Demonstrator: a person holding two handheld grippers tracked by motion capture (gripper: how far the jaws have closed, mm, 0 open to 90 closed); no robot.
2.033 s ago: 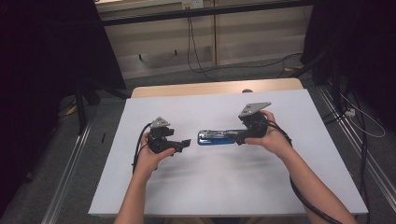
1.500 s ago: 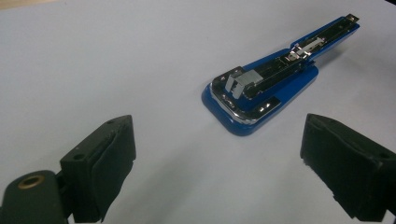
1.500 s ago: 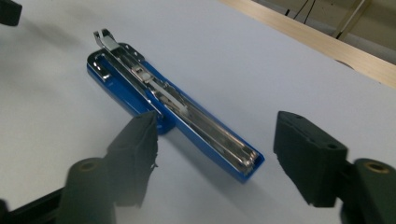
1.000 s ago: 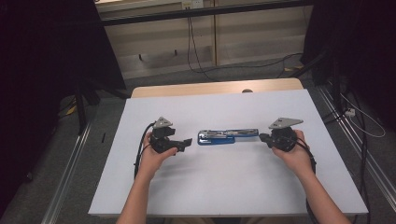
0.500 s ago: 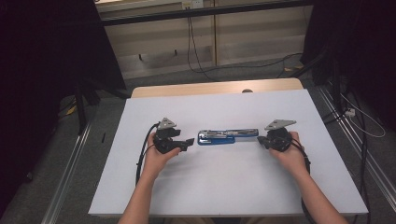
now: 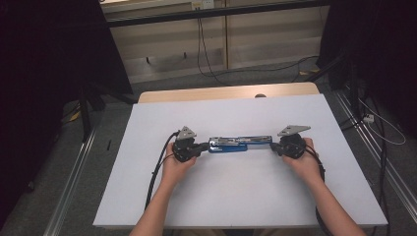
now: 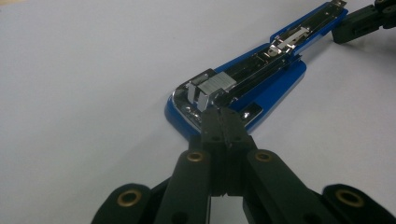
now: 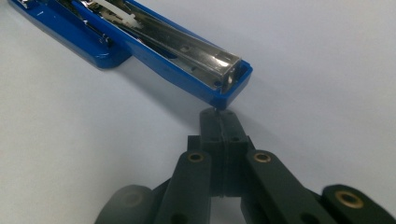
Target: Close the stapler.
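Stapler lies opened out flat along the middle of the white table, blue body stretched between the two hands. Left gripper has just been closing — its jaws now sit pressed together at the wide, rounded end of the stapler, tips right at the chrome edge, nothing visibly between them. Right gripper is pressed together too, its tips just at the narrow blue end — whether they touch, I cannot tell.
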